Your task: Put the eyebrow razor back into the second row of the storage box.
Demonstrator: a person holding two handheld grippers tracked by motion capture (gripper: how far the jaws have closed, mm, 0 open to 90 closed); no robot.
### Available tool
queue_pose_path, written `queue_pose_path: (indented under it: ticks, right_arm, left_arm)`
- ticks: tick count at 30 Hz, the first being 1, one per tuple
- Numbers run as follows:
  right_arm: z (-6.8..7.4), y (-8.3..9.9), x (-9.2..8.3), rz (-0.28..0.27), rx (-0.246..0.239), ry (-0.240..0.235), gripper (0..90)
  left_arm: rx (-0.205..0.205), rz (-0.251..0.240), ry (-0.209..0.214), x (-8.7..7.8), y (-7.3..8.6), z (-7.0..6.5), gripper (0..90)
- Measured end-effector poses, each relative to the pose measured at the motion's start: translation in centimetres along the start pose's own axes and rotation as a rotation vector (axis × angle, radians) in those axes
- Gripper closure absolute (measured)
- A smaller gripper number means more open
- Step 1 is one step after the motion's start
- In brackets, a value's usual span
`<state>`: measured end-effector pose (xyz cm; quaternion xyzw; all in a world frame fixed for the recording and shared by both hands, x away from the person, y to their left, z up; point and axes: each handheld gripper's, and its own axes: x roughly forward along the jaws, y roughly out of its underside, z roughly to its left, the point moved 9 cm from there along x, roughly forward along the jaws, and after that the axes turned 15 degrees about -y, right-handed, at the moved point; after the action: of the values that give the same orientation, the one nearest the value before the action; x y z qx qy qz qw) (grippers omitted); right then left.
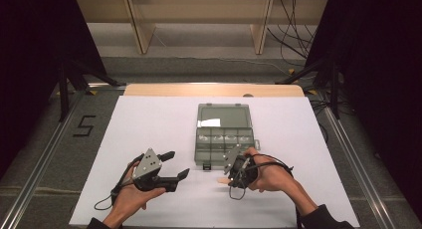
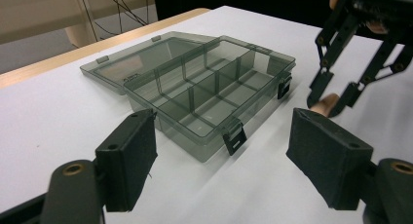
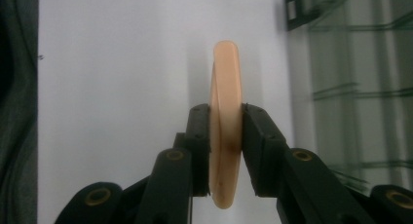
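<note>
A flat, peach-coloured rounded piece (image 3: 225,78) stands on edge between the pads of my right gripper (image 3: 225,124), which is shut on it just above the white table sheet. From above, that piece (image 1: 222,180) and the right gripper (image 1: 226,176) sit just in front of a smoky clear compartment box (image 1: 222,139). The box's lid (image 1: 222,117) lies folded open behind it. My left gripper (image 1: 178,164) is held to the box's front left, open with nothing between its pads (image 2: 129,160). Its camera looks at the box (image 2: 204,95) and the right gripper (image 2: 331,100) with the piece (image 2: 325,105).
The box's several compartments look empty, and two black latches (image 2: 235,139) hang on its front wall. A white sheet (image 1: 149,119) covers the table, with a wooden edge (image 1: 214,90) at the far side. Cables trail from both grippers near the front edge.
</note>
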<state>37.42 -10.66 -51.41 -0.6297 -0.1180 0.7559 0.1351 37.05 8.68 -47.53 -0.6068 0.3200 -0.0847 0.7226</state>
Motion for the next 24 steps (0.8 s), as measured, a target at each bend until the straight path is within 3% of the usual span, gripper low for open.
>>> queue_pose_path:
  ticks: [11, 17, 24]
  right_arm:
    - [-1.1, -0.4, -2.6, -0.062, 0.023, 0.044, 74.0]
    - [-2.4, -0.8, -4.3, -0.092, 0.037, 0.086, 74.0]
    - [-3.7, -0.9, -4.9, -0.120, 0.051, 0.112, 74.0]
  left_arm:
    - [-0.008, -0.006, -0.002, 0.0, -0.1, 0.0, 24.9]
    - [-0.015, -0.014, -0.002, -0.1, -0.2, 0.1, 24.4]
    - [-0.033, -0.026, -0.001, -0.1, -0.5, 0.0, 24.2]
